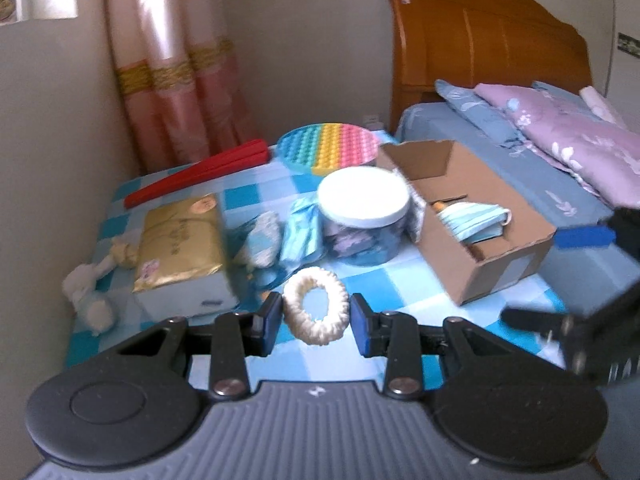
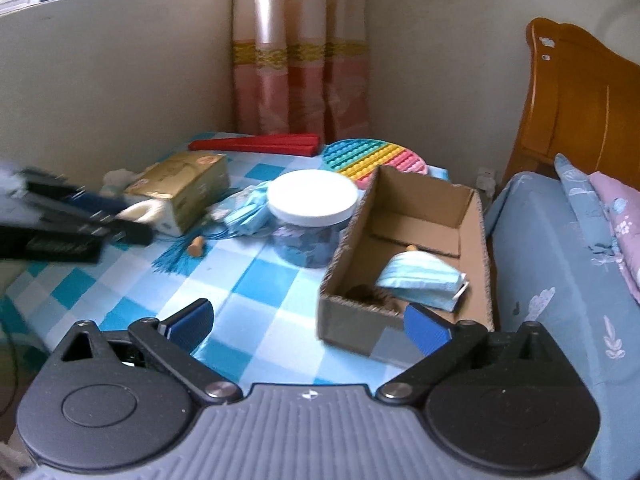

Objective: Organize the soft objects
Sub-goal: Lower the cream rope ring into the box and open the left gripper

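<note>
Two grippers are in my hands over a table with a blue-and-white checked cloth (image 2: 248, 280). My left gripper (image 1: 317, 317) stands partly closed, its blue pads pressing both sides of a cream scrunchie (image 1: 315, 305), which it holds at lower centre of the left wrist view, above the cloth. In the right wrist view that same gripper shows blurred at the left edge with the scrunchie pale at its tip. My right gripper (image 2: 310, 320) stands at its widest, jaws splayed apart with nothing between them, low in its own frame, the right pad overlapping the near end of the cardboard box (image 2: 404, 240). The box sits open at right of centre on the cloth, and a folded light-blue face mask (image 2: 420, 276) lies inside it toward the near end. Just left of the box stands a clear jar with a white lid (image 2: 312, 196). More blue masks (image 2: 246, 210) lie heaped left of the jar, beside a gold tissue pack (image 2: 180, 184). A rainbow bubble mat (image 2: 374, 160) and a red folded fan (image 2: 256, 145) lie at the far edge. A knotted white rope toy (image 1: 90, 284) lies at the left edge in the left wrist view.
</note>
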`<state>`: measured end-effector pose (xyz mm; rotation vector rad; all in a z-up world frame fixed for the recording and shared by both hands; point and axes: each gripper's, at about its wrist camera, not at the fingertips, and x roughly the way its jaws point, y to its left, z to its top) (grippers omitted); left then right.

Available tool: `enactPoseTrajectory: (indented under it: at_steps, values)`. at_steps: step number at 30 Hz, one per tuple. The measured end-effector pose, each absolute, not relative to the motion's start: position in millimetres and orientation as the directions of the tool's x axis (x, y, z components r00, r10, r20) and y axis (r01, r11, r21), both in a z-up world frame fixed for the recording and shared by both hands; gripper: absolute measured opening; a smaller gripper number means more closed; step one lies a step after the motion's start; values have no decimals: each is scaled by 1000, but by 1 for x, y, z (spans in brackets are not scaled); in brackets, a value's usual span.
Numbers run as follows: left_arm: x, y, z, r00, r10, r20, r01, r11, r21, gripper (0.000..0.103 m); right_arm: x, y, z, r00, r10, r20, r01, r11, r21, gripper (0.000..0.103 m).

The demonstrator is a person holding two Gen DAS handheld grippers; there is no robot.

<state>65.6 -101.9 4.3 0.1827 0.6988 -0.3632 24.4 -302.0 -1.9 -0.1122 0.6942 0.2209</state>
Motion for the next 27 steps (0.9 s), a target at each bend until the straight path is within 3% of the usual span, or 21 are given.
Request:
enactPoseTrajectory:
  at_steps: [11, 20, 22, 24, 26, 27]
  values:
    - [104, -164, 29, 672, -404, -620, 541, 840, 39, 35, 14, -307, -12, 728, 177, -662, -224, 974, 13, 103]
    - [152, -235, 25, 600, -475, -644, 644, 765, 36, 36, 17, -311, -18, 721, 176, -670, -224, 974, 14, 103]
    - [161, -247, 19, 593, -472, -653, 648, 760, 39, 40, 18, -312, -19, 723, 169, -670, -219, 976, 9, 103]
    - [167, -255, 15, 607, -463, -646, 643, 763, 56, 66, 19, -315, -19, 721, 170, -672, -215, 976, 16, 103]
    - [169, -258, 12, 614, -458, -643, 640, 765, 67, 82, 20, -317, -20, 719, 170, -674, -209, 978, 24, 103]
    - [169, -258, 12, 619, -460, -636, 638, 767, 66, 86, 20, -318, -20, 719, 169, -674, -208, 978, 24, 103]
